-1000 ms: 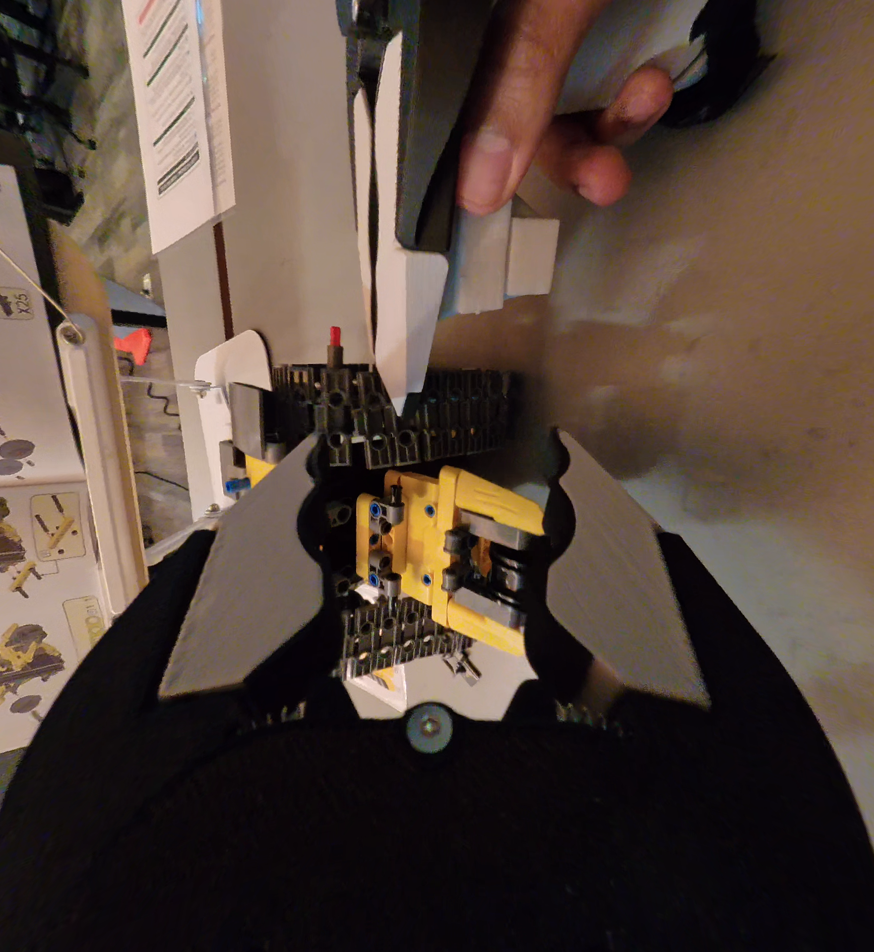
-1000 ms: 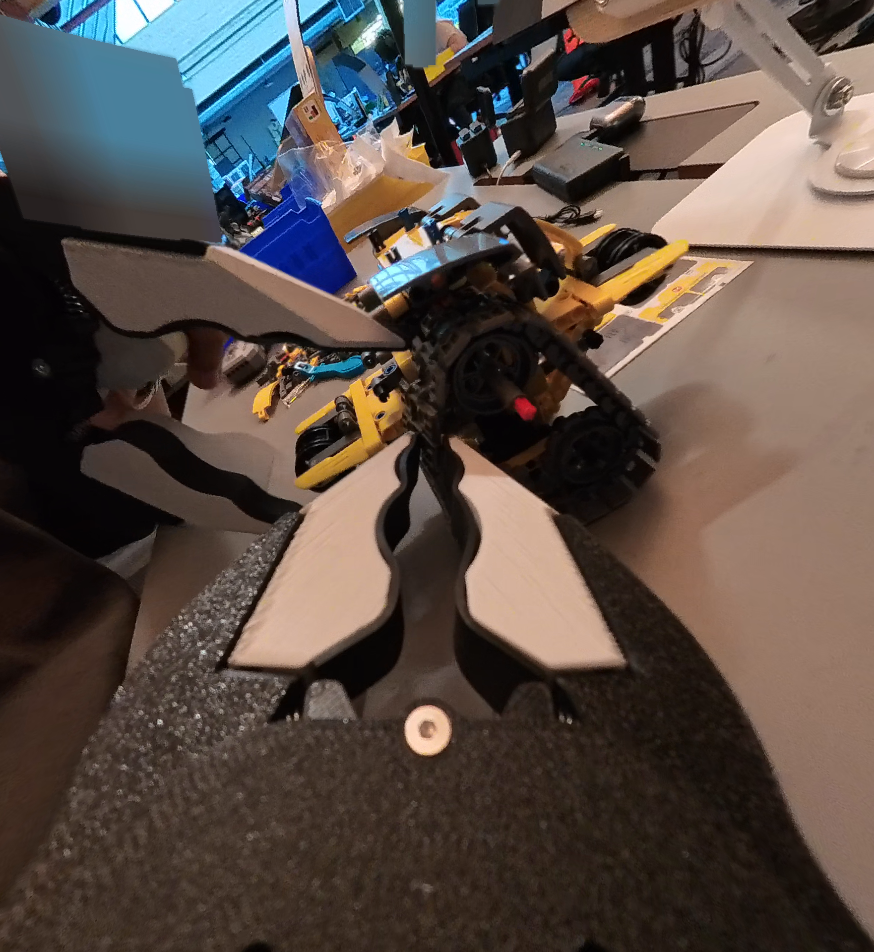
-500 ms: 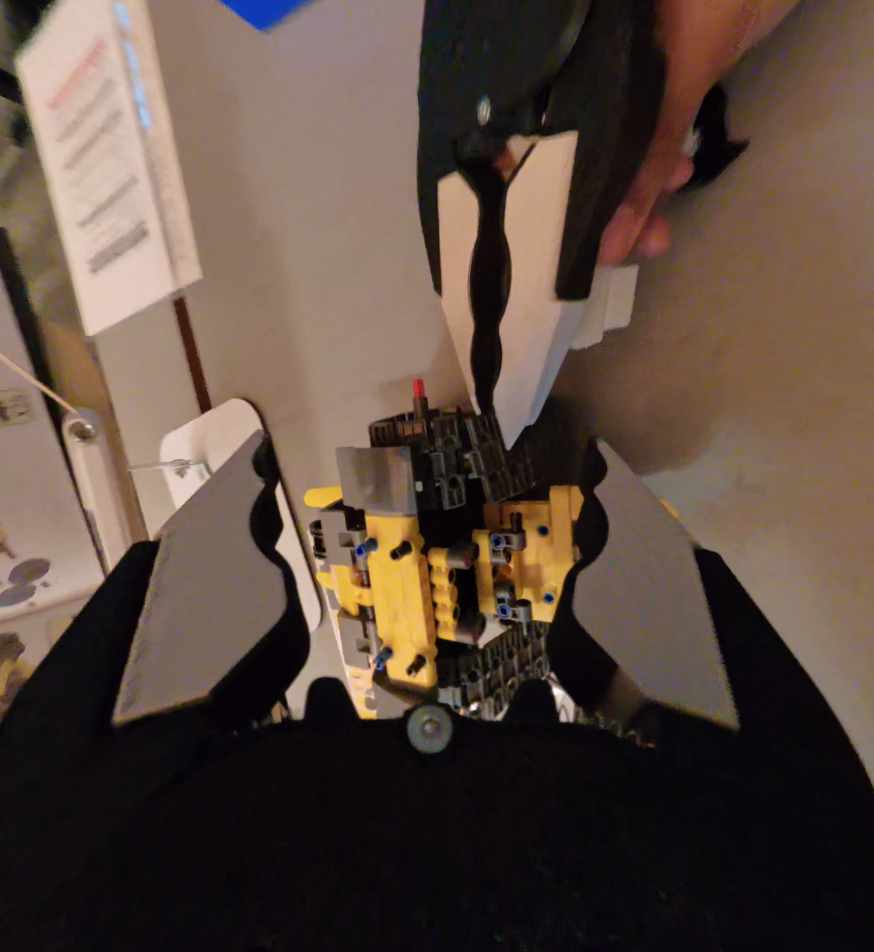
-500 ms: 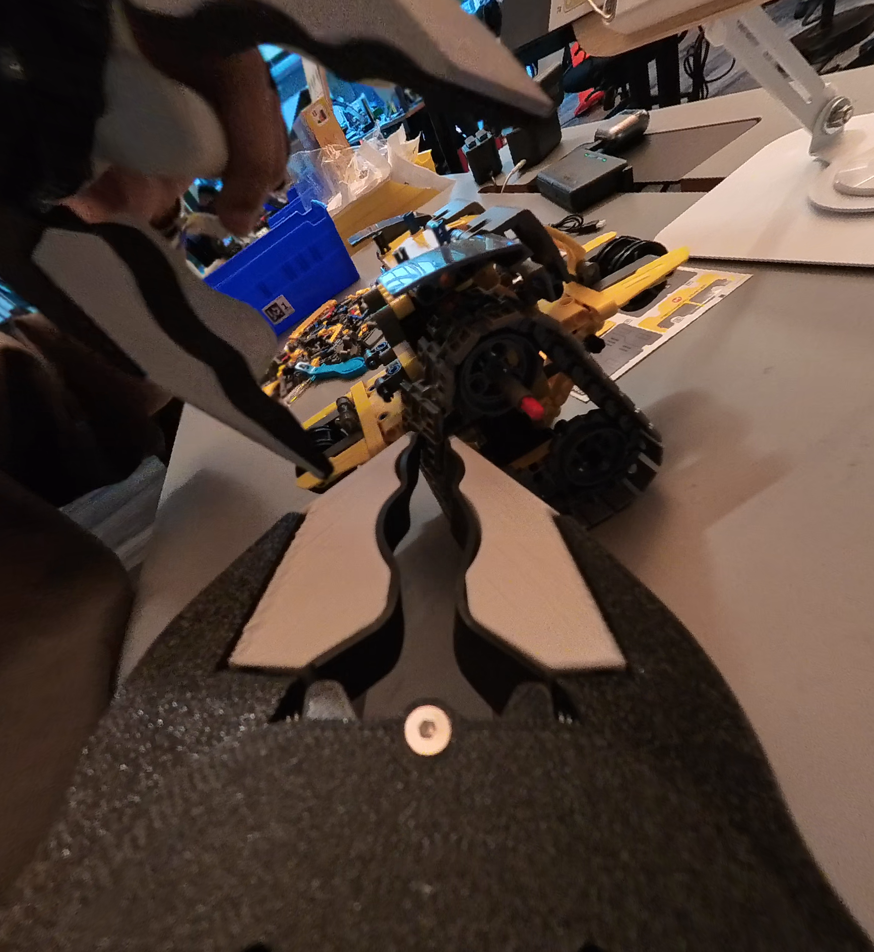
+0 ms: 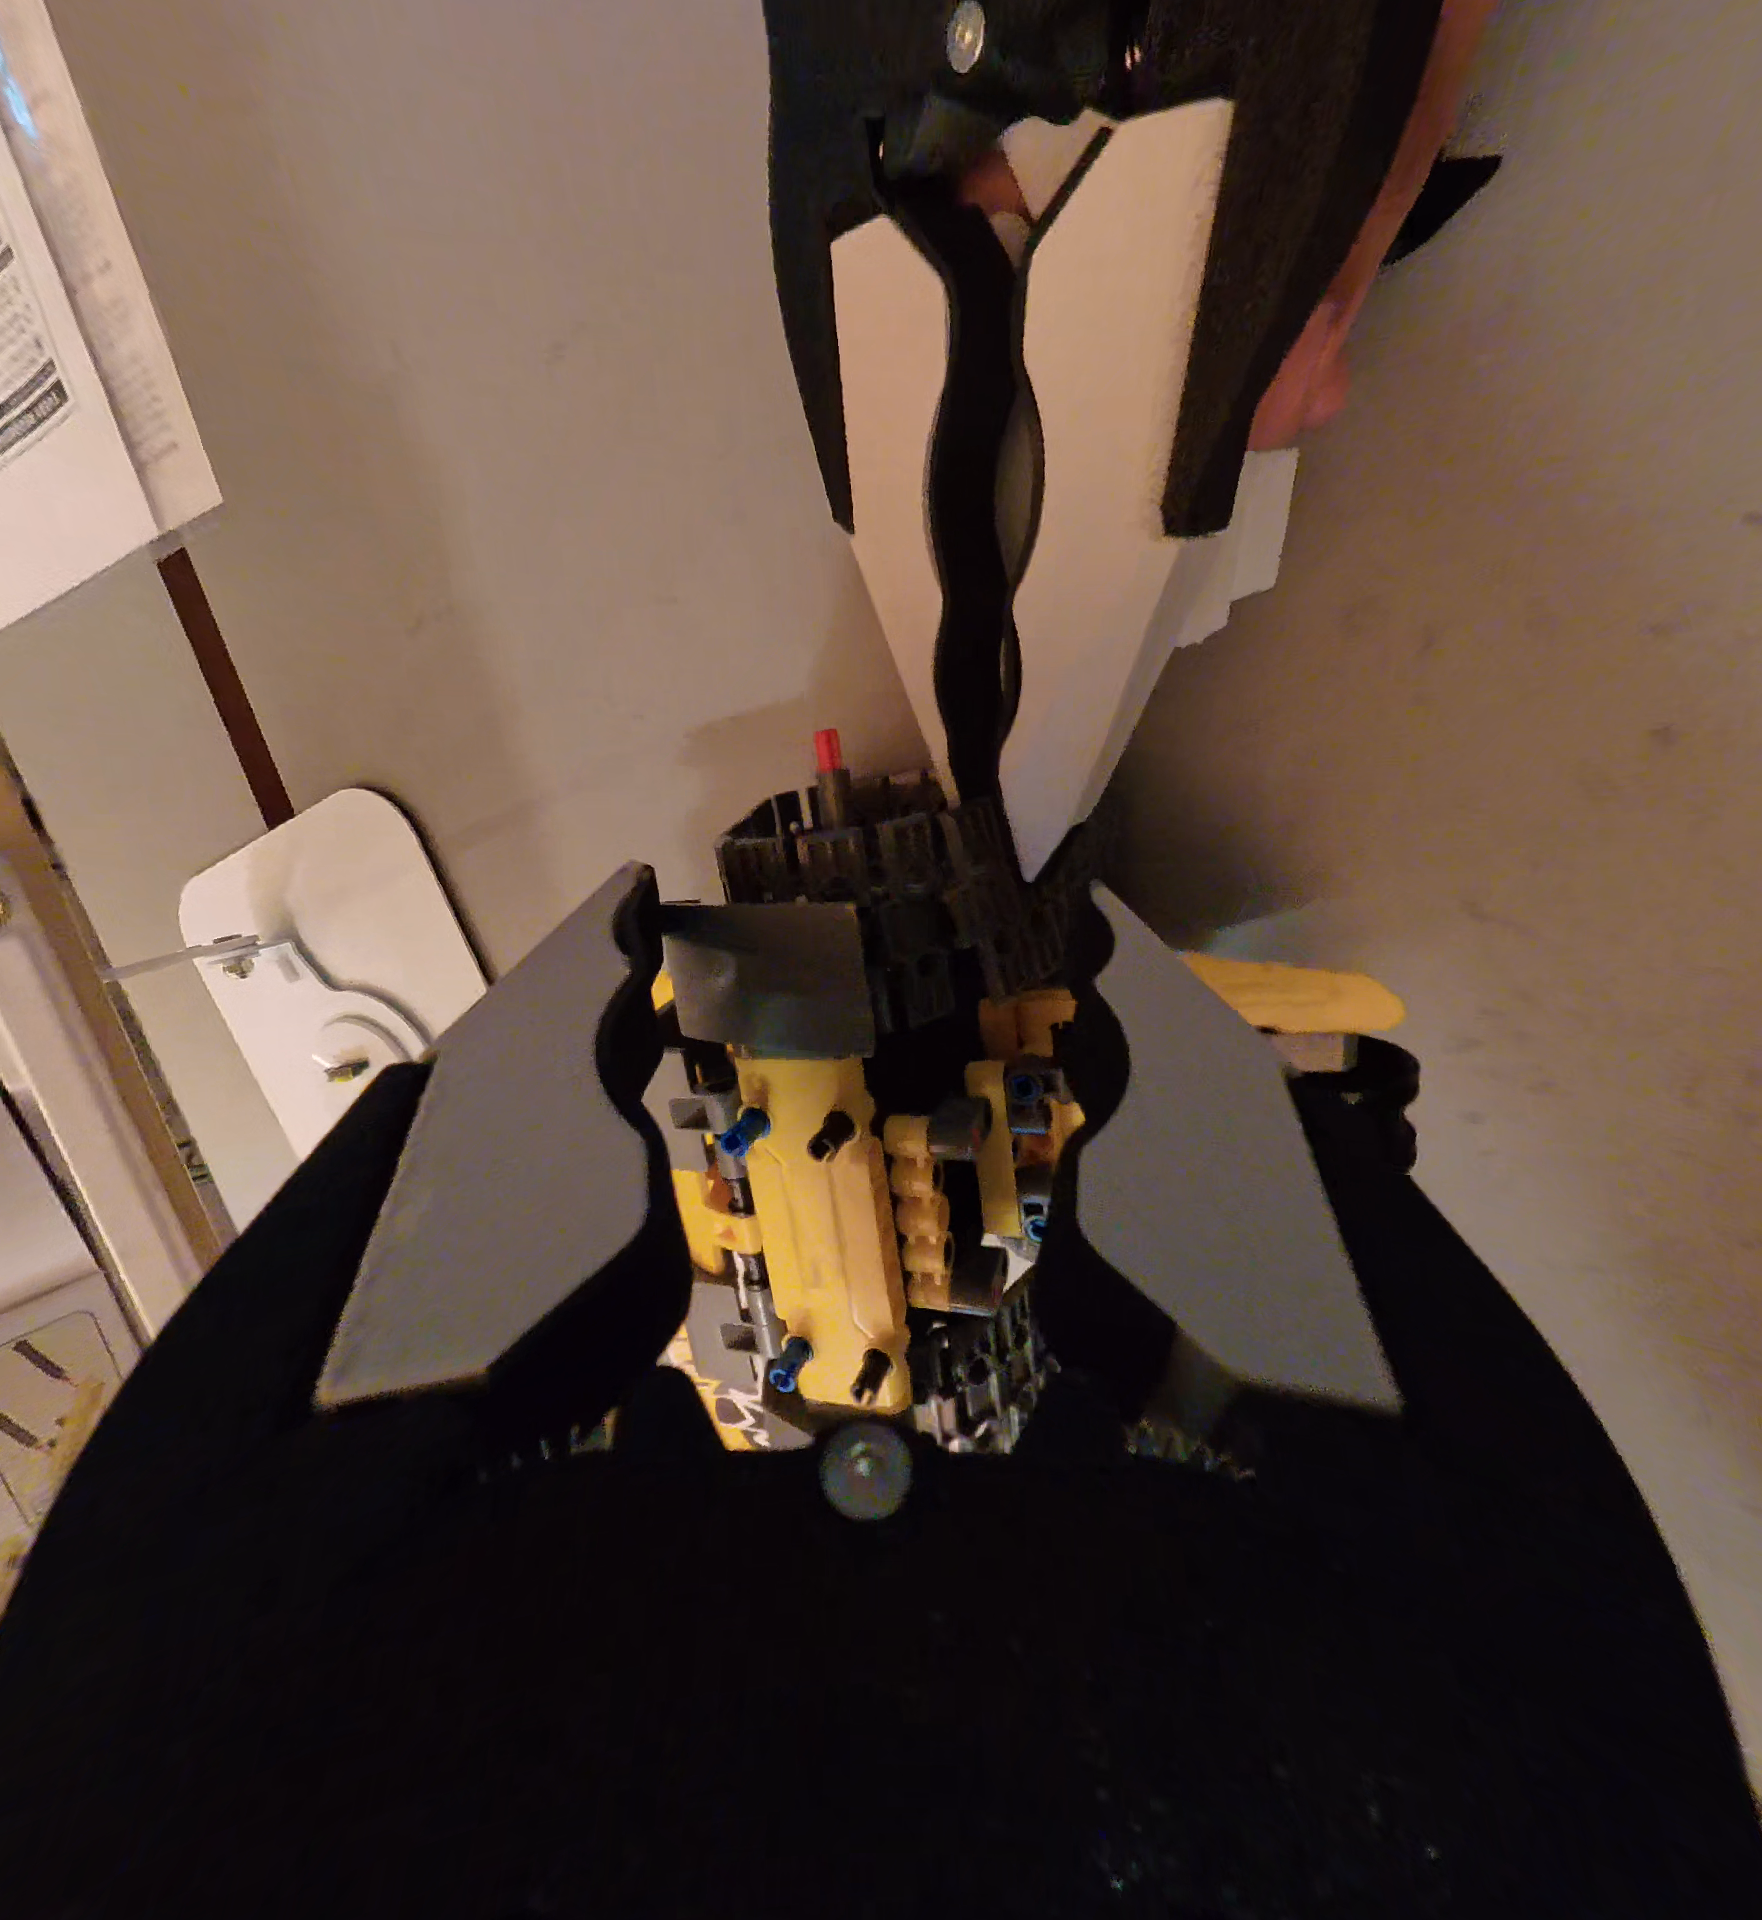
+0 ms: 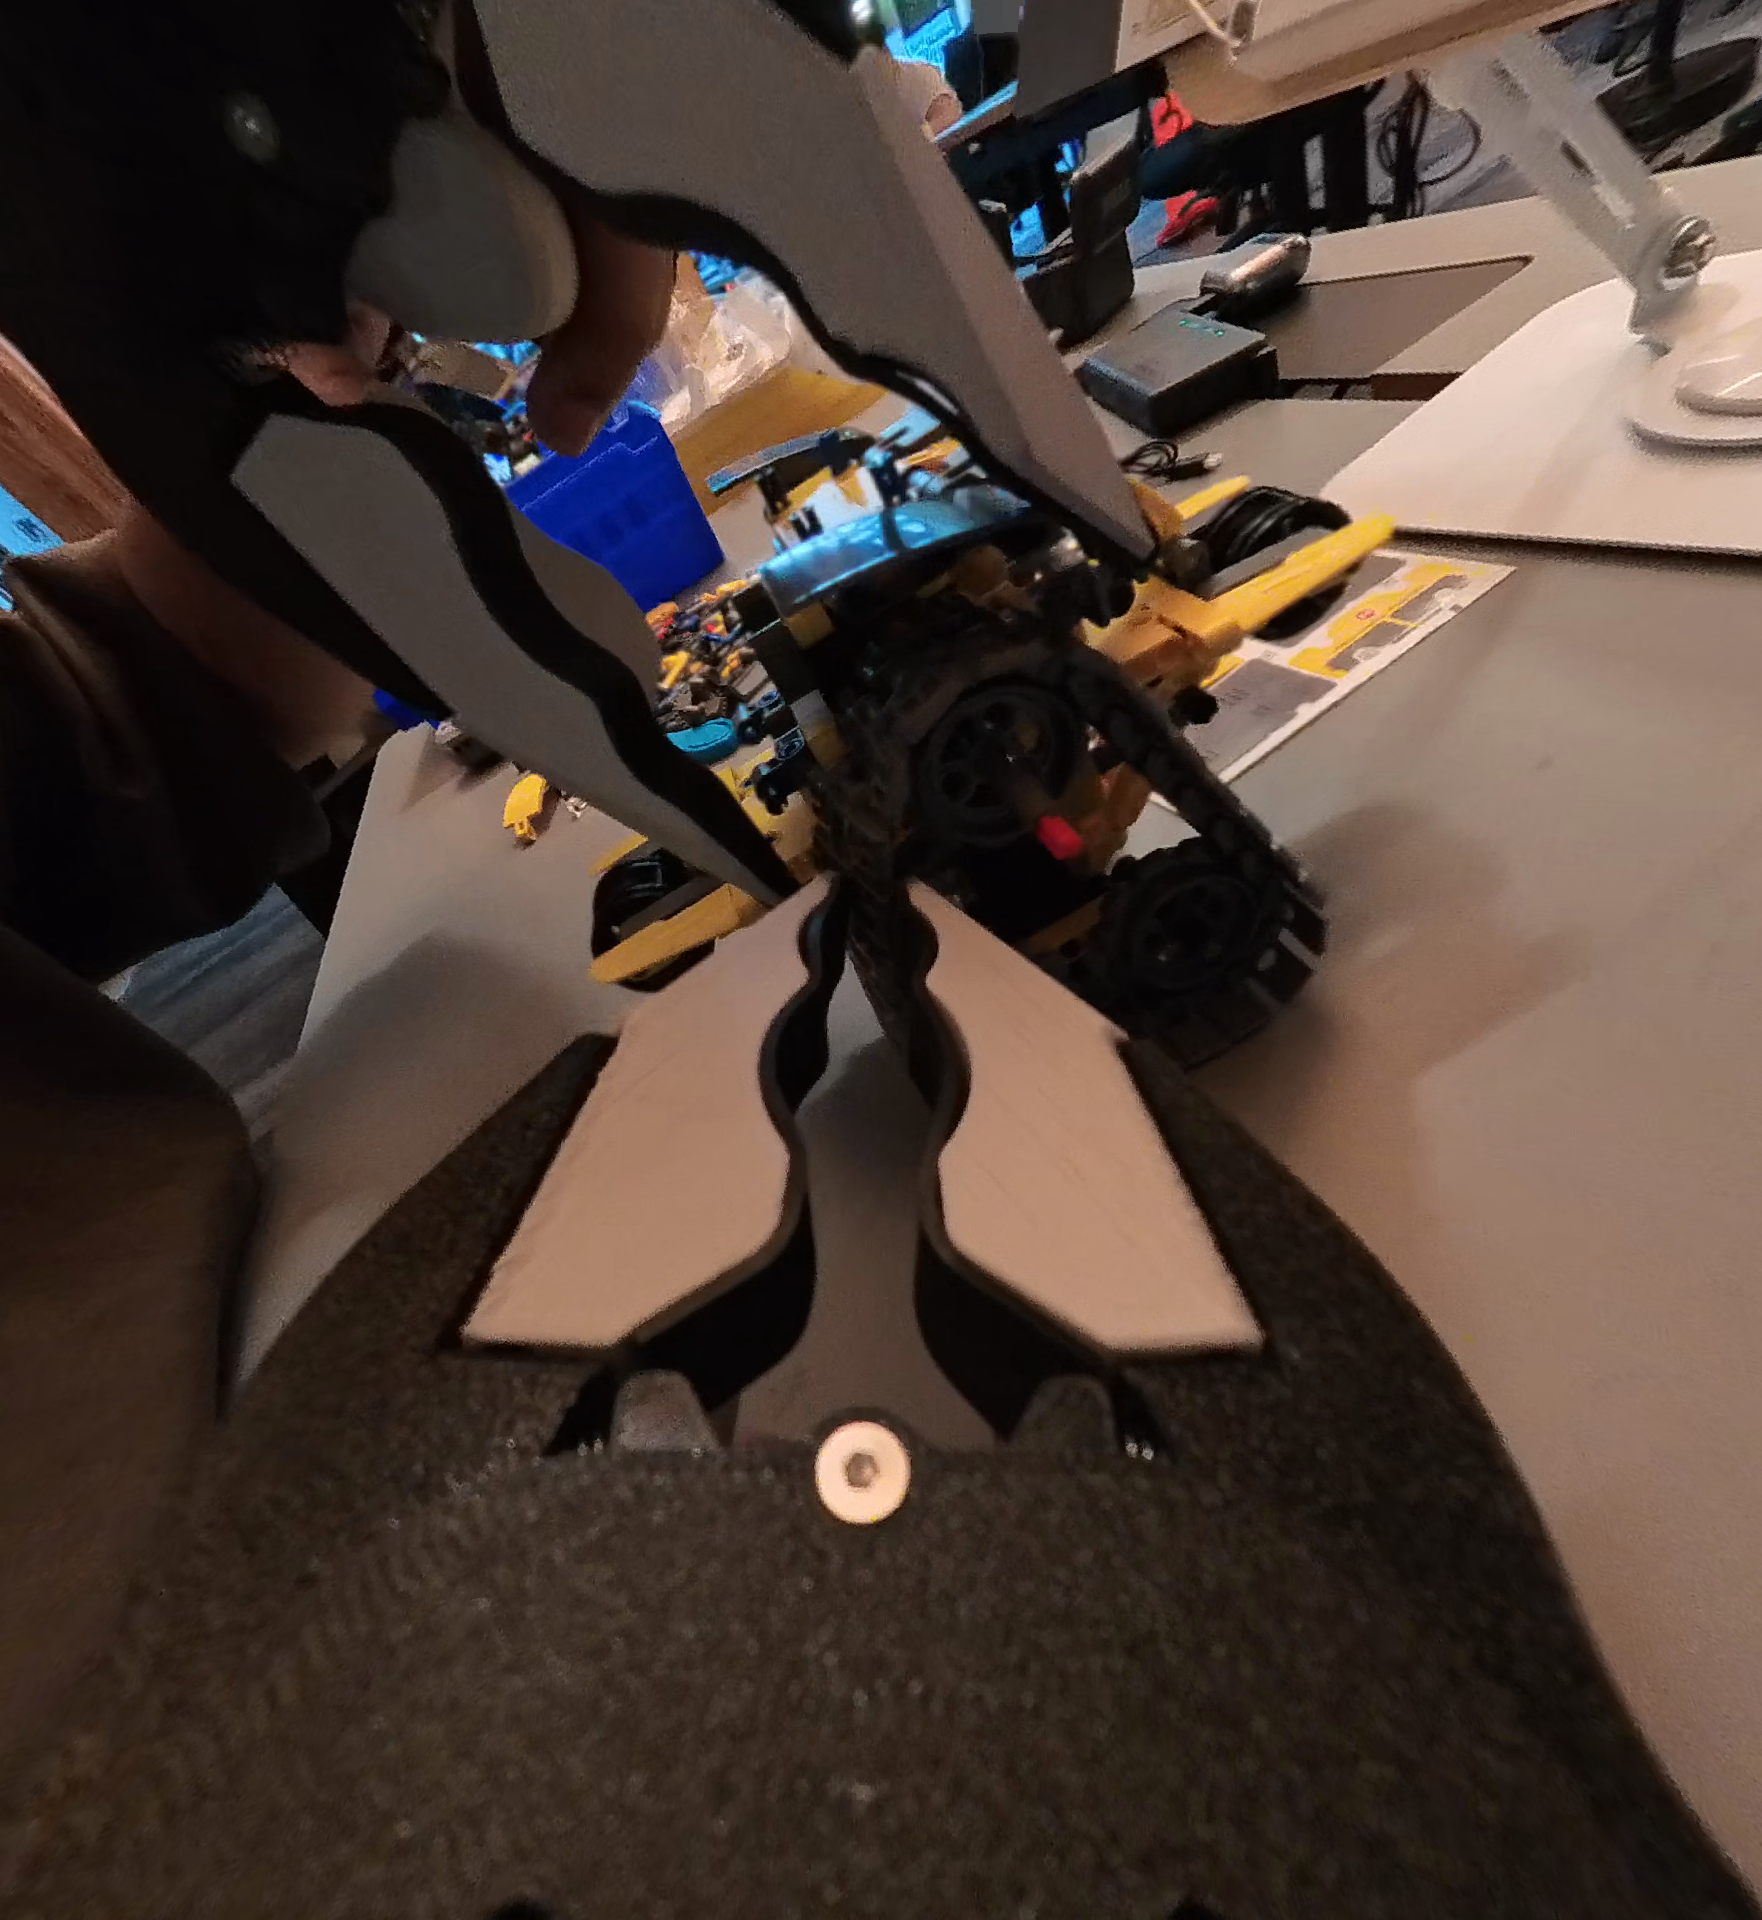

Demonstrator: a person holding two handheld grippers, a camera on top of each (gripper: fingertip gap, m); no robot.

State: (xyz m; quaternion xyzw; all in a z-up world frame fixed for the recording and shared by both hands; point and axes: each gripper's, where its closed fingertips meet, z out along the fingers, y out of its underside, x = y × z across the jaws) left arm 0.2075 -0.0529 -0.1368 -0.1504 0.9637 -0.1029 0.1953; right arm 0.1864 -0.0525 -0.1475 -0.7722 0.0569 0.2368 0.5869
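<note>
The left gripper [image 5: 872, 1039] is spread wide, its fingers [image 5: 503, 1143] straddling the yellow-and-black tracked brick vehicle [image 5: 856, 1122]. The right gripper [image 6: 872, 904] is nearly closed, its fingers [image 6: 1053, 1143] pinching the vehicle's black rubber track [image 6: 882, 831]. The vehicle is seen on the grey surface [image 6: 1479, 987], its long axis pointing away from the right gripper; bare surface is seen right of it.

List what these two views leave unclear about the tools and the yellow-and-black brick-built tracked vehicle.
- Left wrist view: the left tool straddles the yellow-and-black brick-built tracked vehicle; contact is hidden by its own fingers.
- Right wrist view: the right tool is shut on the black tread; the tread's lower run is hidden.
- Right wrist view: loose bricks behind are blurred.
</note>
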